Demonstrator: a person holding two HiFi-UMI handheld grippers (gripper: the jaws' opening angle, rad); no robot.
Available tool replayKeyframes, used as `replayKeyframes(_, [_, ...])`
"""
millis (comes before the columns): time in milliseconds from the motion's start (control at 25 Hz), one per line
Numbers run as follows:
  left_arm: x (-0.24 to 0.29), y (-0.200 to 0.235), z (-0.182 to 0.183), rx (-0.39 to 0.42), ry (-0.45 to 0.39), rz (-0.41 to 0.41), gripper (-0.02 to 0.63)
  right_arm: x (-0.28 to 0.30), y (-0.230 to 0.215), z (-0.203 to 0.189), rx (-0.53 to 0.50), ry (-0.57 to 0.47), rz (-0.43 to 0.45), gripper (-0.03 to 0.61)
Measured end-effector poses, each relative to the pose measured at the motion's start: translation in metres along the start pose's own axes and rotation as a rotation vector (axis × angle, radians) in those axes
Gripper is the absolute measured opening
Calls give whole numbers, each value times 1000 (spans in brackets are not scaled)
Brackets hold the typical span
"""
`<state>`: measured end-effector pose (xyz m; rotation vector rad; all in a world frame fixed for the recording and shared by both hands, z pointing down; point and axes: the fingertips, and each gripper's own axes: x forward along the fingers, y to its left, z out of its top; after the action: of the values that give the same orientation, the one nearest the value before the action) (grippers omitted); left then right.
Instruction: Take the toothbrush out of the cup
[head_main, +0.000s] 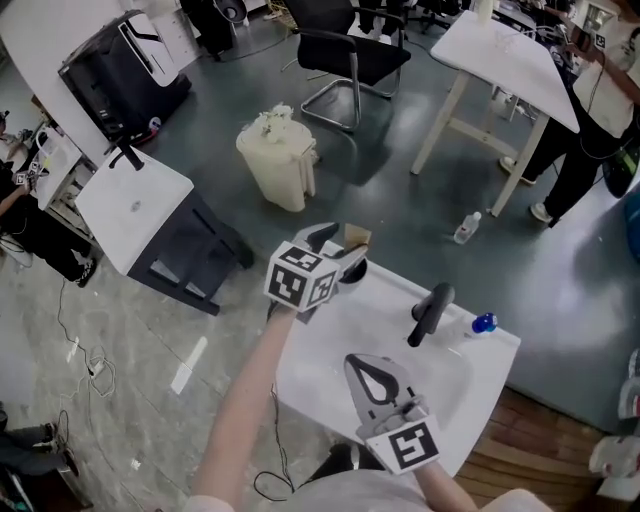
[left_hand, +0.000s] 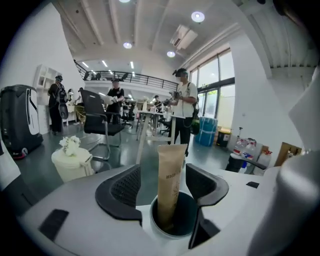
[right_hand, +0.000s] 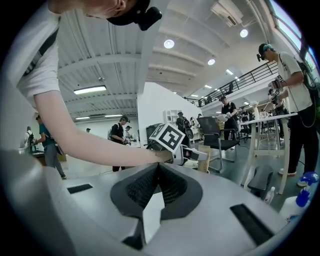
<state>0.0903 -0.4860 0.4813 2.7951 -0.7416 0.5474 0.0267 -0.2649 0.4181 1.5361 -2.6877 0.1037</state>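
Flanking the tan paper-wrapped toothbrush (left_hand: 170, 175), unlifted in its dark round cup (left_hand: 188, 212), my left tongs (left_hand: 166, 189) gaped wide; right tongs (right_hand: 157, 172) were closed, empty.

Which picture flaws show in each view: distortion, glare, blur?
Head view: soft and dim, with a pale sheen on the floor beside the bin. Left gripper view: fisheye with black corners, a ceiling light flares, the tan packet in the cup is sharp. Right gripper view: same fisheye, the arm looms stretched, ceiling lamp blown out.
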Motion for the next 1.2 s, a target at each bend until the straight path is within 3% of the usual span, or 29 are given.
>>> replayKeyframes(200, [8,-1,0,-5,-3,-21,251,-1,-11,-5,23,7,-15,11])
replayKeyframes(640, [3,-8,-1,54,4,17,67,-1,-11,-9,23,2,-16,11])
replayKeyframes(880, [-9,-16,13,48,-26,14,60,-2,-6,0,14,-17,-9,12])
replayKeyframes(1200, [-54,-30,63,42,-155,37,57,-8,1,9,-11,-35,-12,11])
